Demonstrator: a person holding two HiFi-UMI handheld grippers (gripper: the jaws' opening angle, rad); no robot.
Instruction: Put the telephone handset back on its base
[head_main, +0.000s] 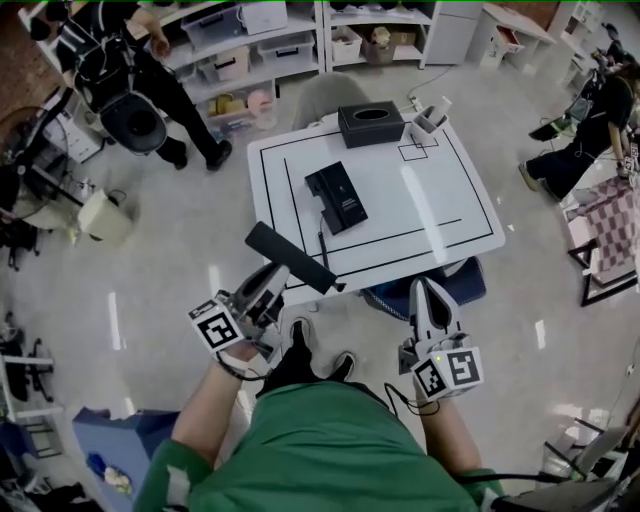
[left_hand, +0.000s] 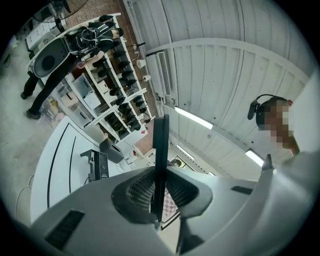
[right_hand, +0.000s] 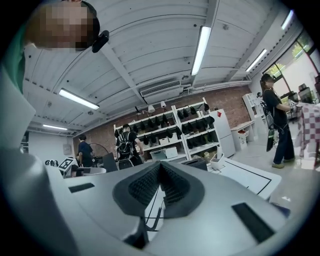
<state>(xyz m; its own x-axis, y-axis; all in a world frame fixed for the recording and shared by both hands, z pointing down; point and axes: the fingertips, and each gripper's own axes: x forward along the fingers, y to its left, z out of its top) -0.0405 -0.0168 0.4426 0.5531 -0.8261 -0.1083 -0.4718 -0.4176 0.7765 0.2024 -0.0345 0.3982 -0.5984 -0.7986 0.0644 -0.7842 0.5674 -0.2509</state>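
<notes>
Gripping one handset (head_main: 292, 258), left tongs (head_main: 272, 276); one base (head_main: 336, 197); right tongs (head_main: 428, 292) closed

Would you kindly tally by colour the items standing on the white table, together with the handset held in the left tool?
Black: 3 (telephone base, tissue box, handset)
White: 1 (small container)
Total: 4

Pale glossy floor (head_main: 150, 260), white table (head_main: 440, 190) at 12 o'clock, shelves (head_main: 260, 40) at 11 o'clock, brick wall (right_hand: 235, 97), strip lights (right_hand: 201, 47) overhead.
</notes>
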